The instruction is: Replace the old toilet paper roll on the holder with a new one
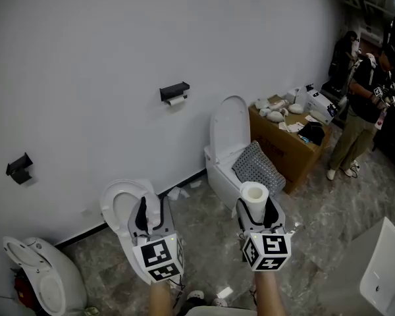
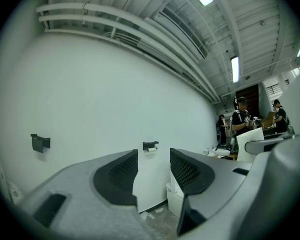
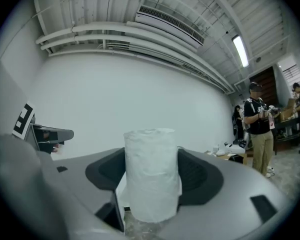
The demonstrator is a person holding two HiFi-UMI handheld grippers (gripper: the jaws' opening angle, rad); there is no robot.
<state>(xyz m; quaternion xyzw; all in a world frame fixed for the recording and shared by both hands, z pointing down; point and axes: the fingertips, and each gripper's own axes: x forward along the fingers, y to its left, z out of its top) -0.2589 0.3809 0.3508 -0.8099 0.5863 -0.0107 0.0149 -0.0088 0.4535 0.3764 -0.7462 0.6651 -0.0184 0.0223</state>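
While the right tool (image 1: 255, 209) is clamped on an upright toilet paper roll (image 1: 254, 195), the left tool (image 1: 153, 210) beside it gapes empty, wall holder (image 1: 174, 91) well ahead.

Grey left tongs (image 1: 151, 207) and right tongs (image 1: 255, 206) bear black pads (image 2: 116, 178) and black-and-white marker cubes (image 1: 159, 259).

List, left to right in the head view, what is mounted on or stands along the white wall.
small black wall bracket → black wall holder with a thin white paper roll → white ceramic toilet with raised lid → brown cardboard box
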